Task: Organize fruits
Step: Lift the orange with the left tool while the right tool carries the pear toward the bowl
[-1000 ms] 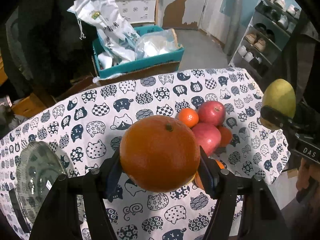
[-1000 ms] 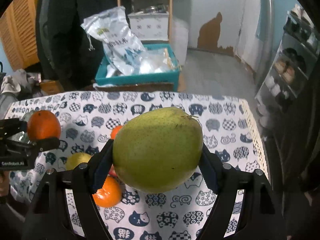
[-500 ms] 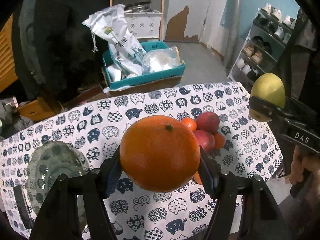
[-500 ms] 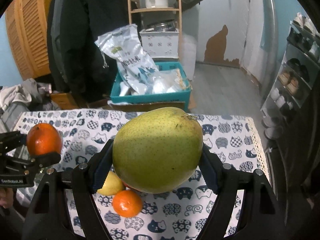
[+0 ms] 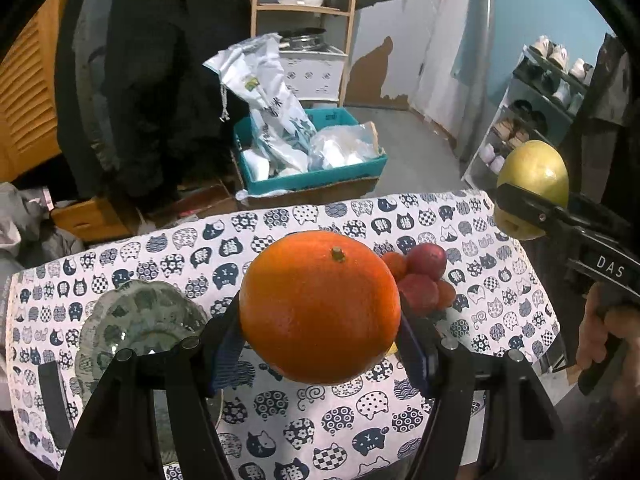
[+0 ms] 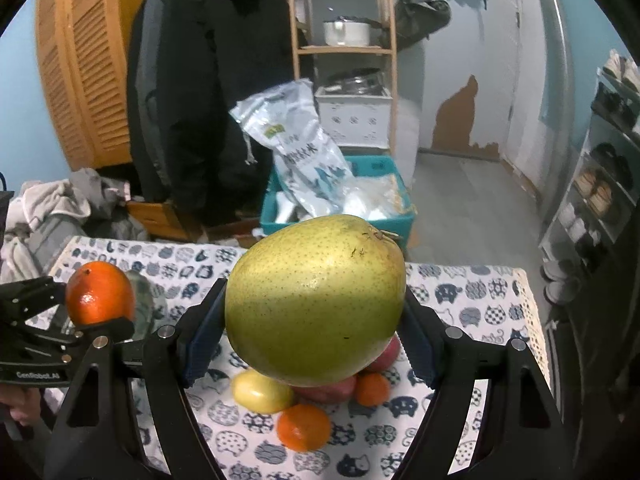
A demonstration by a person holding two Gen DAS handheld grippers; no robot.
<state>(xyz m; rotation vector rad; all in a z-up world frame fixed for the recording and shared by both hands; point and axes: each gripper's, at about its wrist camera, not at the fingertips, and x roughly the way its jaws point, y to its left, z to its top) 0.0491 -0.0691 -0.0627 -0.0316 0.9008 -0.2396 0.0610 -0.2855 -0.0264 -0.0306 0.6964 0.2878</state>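
Note:
My left gripper (image 5: 320, 344) is shut on a large orange (image 5: 320, 306) and holds it well above the table; it also shows in the right wrist view (image 6: 100, 298). My right gripper (image 6: 316, 338) is shut on a green pear (image 6: 316, 300), seen at the right in the left wrist view (image 5: 534, 184). A pile of fruit lies on the cat-print tablecloth (image 5: 280, 224): red apples (image 5: 426, 276), small oranges (image 6: 304, 426) and a yellow fruit (image 6: 260, 392). A glass plate (image 5: 140, 328) sits at the table's left.
A teal box (image 5: 312, 172) with plastic bags stands on the floor behind the table. A dark coat (image 6: 208, 92) hangs at the back, beside a wooden shelf (image 6: 344, 48). A shoe rack (image 5: 544, 104) is on the right. A dark flat object (image 5: 52, 400) lies near the plate.
Both grippers have risen and drawn back with their fruit. The table and fruit pile look smaller and lower, and more of the room behind shows.

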